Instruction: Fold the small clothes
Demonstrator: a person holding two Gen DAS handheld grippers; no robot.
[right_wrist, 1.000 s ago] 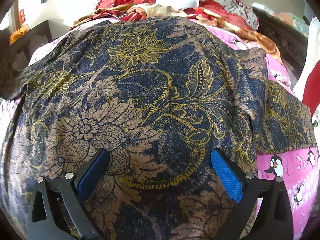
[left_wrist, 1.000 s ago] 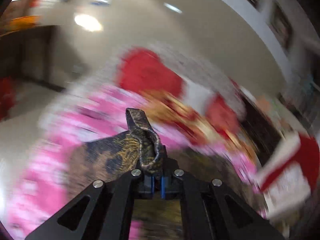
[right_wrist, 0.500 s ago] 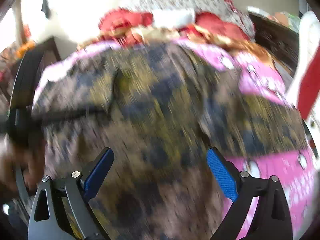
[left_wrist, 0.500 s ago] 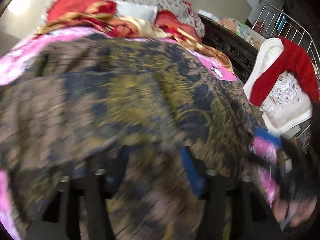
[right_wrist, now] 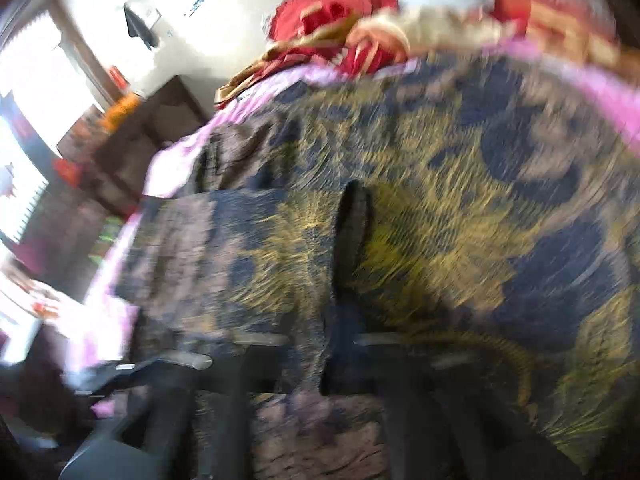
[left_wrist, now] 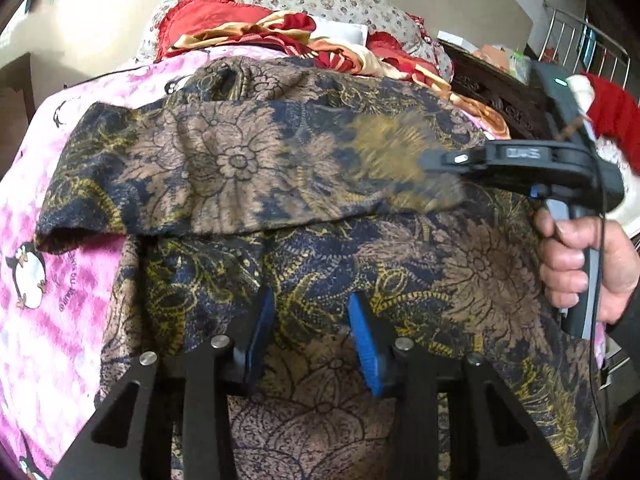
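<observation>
Centrally, the navy-and-gold floral batik garment (left_wrist: 248,168) lies across the pink penguin-print bedsheet (left_wrist: 48,264), left tongs (left_wrist: 310,332) parted and empty above it, right tongs (left_wrist: 436,162) closed on its folded-over flap.

Garment (left_wrist: 312,184) on bedsheet (left_wrist: 48,240), pillows (left_wrist: 320,0) behind, chair (left_wrist: 608,120) right.

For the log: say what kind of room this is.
Most likely a bedroom in a home. The batik garment lies on a bed with a pink penguin sheet, a floral pillow sits at its head, and dark wooden furniture stands beside it.
</observation>
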